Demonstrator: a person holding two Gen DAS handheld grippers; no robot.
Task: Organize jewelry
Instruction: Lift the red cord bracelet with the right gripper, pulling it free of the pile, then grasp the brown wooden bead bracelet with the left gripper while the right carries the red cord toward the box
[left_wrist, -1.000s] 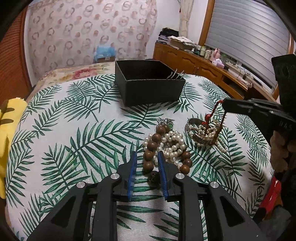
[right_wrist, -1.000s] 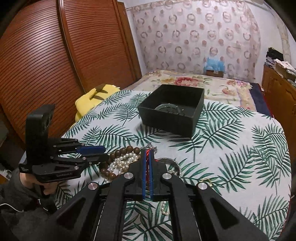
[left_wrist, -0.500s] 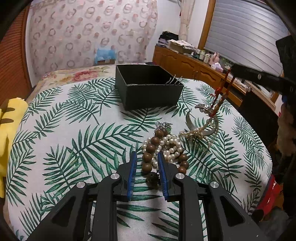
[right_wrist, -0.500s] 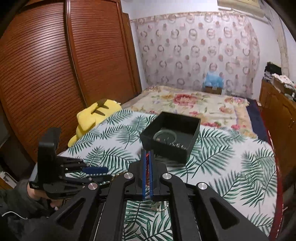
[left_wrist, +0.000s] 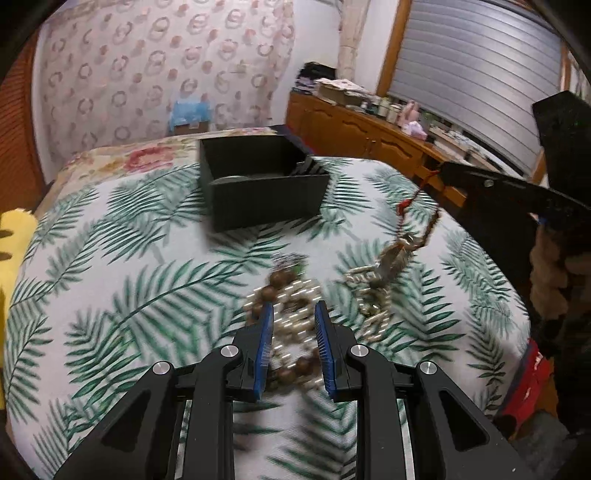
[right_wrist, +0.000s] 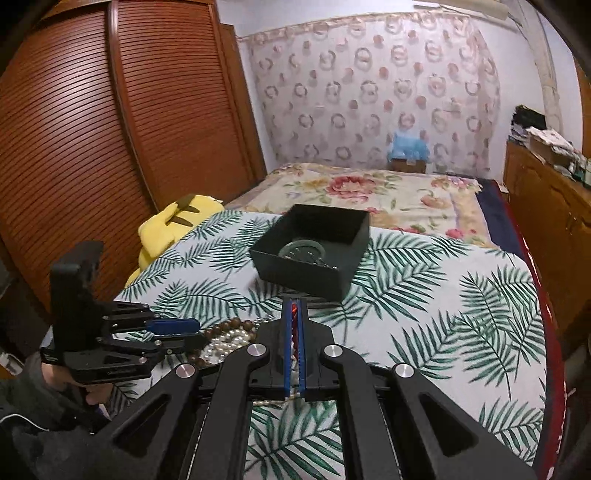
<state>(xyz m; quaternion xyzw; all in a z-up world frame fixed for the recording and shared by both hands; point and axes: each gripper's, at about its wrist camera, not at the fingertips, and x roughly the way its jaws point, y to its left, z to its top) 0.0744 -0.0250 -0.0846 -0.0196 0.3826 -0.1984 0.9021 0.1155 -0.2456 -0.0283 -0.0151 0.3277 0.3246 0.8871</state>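
A black open box (left_wrist: 266, 199) (right_wrist: 299, 273) stands at the far side of the palm-leaf tablecloth (right_wrist: 443, 314); a round ring (right_wrist: 303, 247) lies inside it. My left gripper (left_wrist: 293, 306) (right_wrist: 201, 332) rests low on a heap of brown wooden beads (left_wrist: 269, 291) (right_wrist: 229, 325) and pearls (right_wrist: 229, 341), its blue pads narrowly apart and closed on the beads between them. My right gripper (right_wrist: 293, 301) (left_wrist: 443, 171) is shut on a red cord (right_wrist: 293, 314) (left_wrist: 406, 203). From it a metal and pearl piece (left_wrist: 395, 254) dangles, its tail trailing on the cloth.
A yellow plush (right_wrist: 173, 225) lies at the table's left edge. Behind the table are a bed with a floral cover (right_wrist: 369, 188), slatted wooden doors (right_wrist: 92, 147) and a cluttered wooden cabinet (left_wrist: 362, 129). A person's sleeve (right_wrist: 37, 406) shows behind the left gripper.
My right gripper has risen with the red cord, lifting the metal and pearl piece off the cloth toward the box side. The left gripper has stayed on the bead heap.
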